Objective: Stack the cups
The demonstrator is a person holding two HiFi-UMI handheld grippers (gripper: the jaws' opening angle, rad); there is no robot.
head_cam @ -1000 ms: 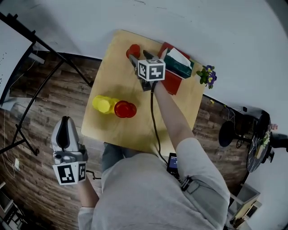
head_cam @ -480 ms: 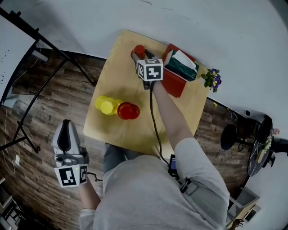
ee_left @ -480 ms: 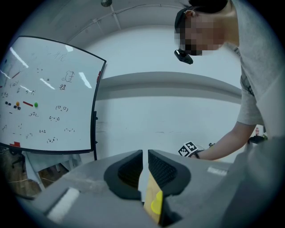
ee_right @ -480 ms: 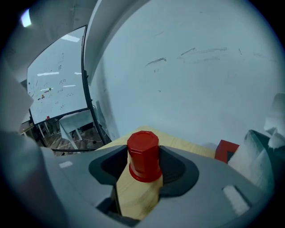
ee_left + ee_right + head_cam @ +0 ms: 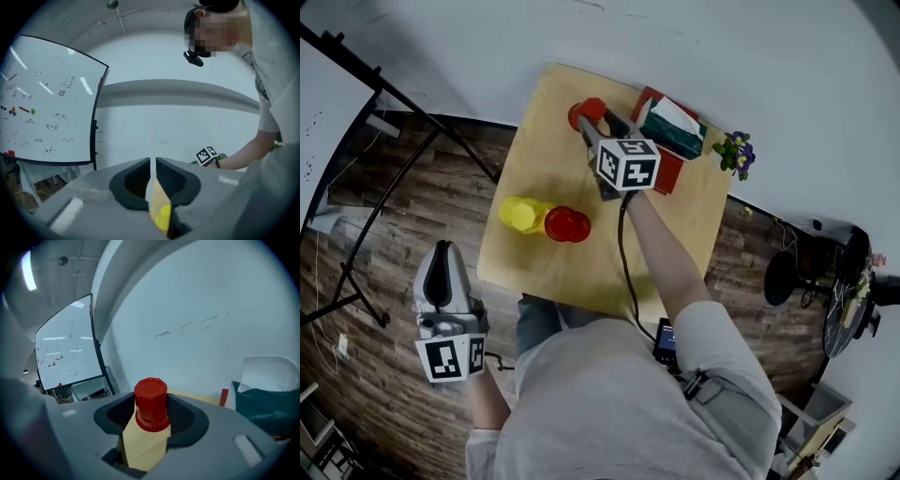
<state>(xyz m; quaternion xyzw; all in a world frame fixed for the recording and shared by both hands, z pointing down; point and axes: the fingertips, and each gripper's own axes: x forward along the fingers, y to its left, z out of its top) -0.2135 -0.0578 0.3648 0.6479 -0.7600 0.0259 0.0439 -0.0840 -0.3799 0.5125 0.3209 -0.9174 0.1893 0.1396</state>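
Our right hand-held gripper (image 5: pixel 594 122) has just been closing its jaws, and now they clamp the upside-down red cup (image 5: pixel 151 405) squarely between the pads. We want an even squeeze and a level cup for the carry to the yellow cup (image 5: pixel 517 215) and second red cup (image 5: pixel 567 224), which touch each other on the counter (image 5: pixel 544 155), behind this gripper and to its left. Our left hand-held gripper (image 5: pixel 153 161) waits nearly shut, empty
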